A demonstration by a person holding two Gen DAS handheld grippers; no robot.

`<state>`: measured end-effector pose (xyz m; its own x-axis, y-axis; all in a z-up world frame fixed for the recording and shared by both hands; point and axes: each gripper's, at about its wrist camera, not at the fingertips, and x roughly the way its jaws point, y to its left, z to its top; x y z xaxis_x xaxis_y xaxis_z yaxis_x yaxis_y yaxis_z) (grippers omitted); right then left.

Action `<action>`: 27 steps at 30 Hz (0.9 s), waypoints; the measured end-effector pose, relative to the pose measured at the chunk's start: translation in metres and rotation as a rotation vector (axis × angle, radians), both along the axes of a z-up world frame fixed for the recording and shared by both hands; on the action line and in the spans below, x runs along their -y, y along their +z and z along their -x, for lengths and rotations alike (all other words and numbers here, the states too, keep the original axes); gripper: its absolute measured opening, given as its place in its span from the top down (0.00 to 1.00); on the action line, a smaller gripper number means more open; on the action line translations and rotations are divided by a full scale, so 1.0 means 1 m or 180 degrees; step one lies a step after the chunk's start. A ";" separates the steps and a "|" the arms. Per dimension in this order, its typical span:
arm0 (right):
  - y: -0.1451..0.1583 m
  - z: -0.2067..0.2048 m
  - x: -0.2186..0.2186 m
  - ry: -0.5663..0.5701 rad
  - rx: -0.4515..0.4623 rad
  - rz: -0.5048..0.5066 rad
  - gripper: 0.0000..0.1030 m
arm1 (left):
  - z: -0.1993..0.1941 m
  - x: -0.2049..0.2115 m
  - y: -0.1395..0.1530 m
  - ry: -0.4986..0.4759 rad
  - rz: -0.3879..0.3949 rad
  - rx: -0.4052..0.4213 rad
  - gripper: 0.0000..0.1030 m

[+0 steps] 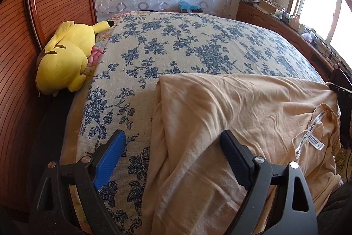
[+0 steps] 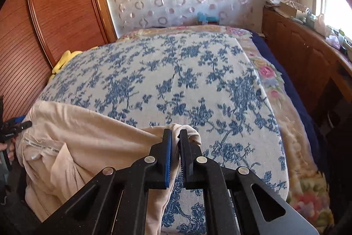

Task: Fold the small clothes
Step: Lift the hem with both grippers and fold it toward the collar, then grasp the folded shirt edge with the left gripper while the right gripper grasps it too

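Beige garment (image 1: 220,116) spread on the bed (image 1: 176,43) over a blue-flowered cover, its near corner pinched in the closed jaws of the right gripper (image 2: 176,142), left gripper (image 1: 173,142) wide open above its left edge, gripping nothing, yellow plush toy (image 1: 66,58) well apart.

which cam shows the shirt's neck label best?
Left wrist. The white label lies face up at the open collar of the beige shirt, stripes and printed tape visible, though too small to read. In the right wrist view it sits at the far left edge, small, blurred and partly folded under.
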<state>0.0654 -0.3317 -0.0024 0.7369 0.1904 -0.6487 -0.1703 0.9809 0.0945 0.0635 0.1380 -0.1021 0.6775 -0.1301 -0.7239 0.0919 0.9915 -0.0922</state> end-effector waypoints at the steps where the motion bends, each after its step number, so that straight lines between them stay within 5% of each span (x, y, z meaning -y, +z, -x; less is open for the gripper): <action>1: -0.001 -0.001 -0.001 0.0010 0.0002 0.0010 0.93 | -0.001 -0.001 0.000 0.0002 0.0014 -0.0001 0.14; 9: 0.002 0.007 -0.004 0.0169 0.0106 -0.0015 0.50 | -0.009 -0.002 0.012 -0.0070 0.0063 0.0091 0.14; 14: -0.002 0.006 -0.001 0.0232 0.0016 0.0069 0.42 | -0.021 -0.002 0.018 -0.0171 0.0098 0.0093 0.27; 20: -0.012 -0.008 0.005 0.0206 -0.0118 -0.0004 0.41 | -0.040 -0.010 0.019 -0.0185 0.0196 -0.0021 0.30; 27: -0.022 -0.022 -0.006 0.0255 -0.0138 0.0041 0.40 | -0.047 -0.006 0.010 -0.0212 0.0080 -0.0097 0.51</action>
